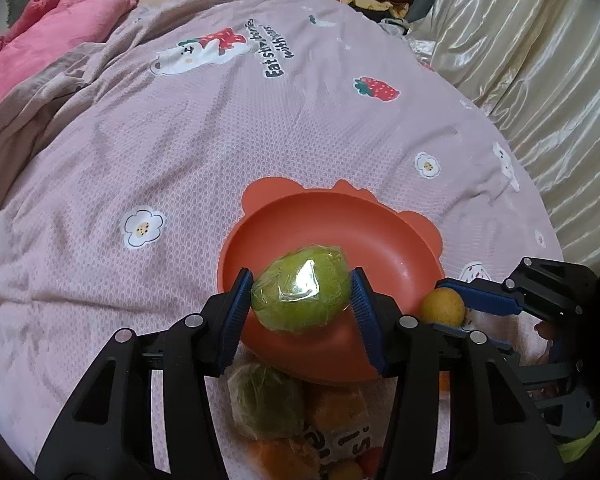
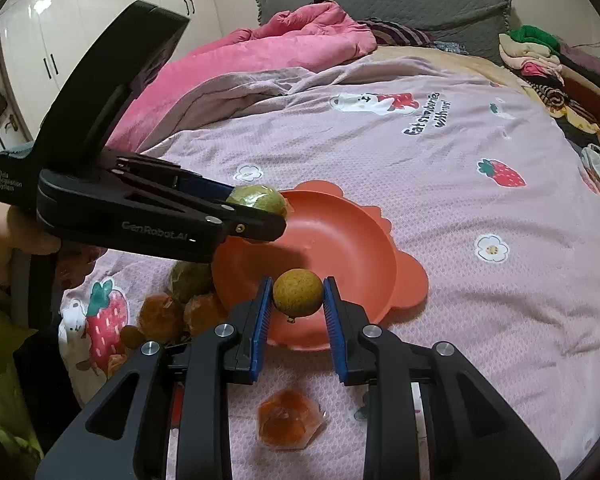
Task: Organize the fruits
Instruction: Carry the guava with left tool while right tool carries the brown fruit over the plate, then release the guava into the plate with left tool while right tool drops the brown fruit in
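Note:
My left gripper (image 1: 301, 292) is shut on a green fruit wrapped in clear film (image 1: 300, 289) and holds it above the near part of an orange bowl (image 1: 380, 236) on the bed. My right gripper (image 2: 296, 298) is shut on a small round yellow-brown fruit (image 2: 298, 291) over the bowl's (image 2: 340, 240) near rim. In the right wrist view the left gripper (image 2: 260, 216) comes in from the left with the green fruit (image 2: 260, 200) over the bowl's left rim. The right gripper (image 1: 456, 304) with its yellow fruit (image 1: 444, 306) shows at the bowl's right side in the left wrist view.
Another wrapped green fruit (image 1: 266, 404) and several orange wrapped fruits (image 2: 160, 316) lie in a pile on the pink strawberry-print cover (image 1: 180, 160) beside the bowl. A clear box of orange fruit (image 2: 288, 420) sits near my right gripper. A pink quilt (image 2: 280, 40) and folded clothes (image 2: 560, 72) lie farther back.

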{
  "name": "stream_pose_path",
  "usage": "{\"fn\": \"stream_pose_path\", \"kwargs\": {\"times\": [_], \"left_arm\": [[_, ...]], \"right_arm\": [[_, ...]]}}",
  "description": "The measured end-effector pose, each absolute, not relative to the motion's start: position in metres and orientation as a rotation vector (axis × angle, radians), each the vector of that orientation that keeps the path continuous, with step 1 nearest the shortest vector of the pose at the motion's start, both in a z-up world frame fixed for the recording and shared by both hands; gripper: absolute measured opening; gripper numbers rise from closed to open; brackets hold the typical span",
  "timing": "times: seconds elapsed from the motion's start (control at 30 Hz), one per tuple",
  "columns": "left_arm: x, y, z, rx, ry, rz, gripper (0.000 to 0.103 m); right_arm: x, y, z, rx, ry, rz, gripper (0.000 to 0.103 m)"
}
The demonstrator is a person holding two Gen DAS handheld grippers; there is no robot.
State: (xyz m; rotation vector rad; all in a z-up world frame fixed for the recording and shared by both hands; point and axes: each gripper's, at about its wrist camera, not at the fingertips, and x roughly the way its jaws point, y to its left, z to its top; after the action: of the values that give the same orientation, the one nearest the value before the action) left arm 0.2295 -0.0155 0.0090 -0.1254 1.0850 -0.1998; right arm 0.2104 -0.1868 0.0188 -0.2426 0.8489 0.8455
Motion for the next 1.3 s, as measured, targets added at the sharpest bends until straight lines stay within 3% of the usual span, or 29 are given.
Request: {"fn": "stream_pose_path", "kwargs": {"times": [1.3], "left_arm": [[0.234,-0.004,0.001,-0.17,1.104,-0.2,0.042]], "right_arm": [[0.224,-0.164,-0.001,-0.324,0.941,0.855,0.025]]}}
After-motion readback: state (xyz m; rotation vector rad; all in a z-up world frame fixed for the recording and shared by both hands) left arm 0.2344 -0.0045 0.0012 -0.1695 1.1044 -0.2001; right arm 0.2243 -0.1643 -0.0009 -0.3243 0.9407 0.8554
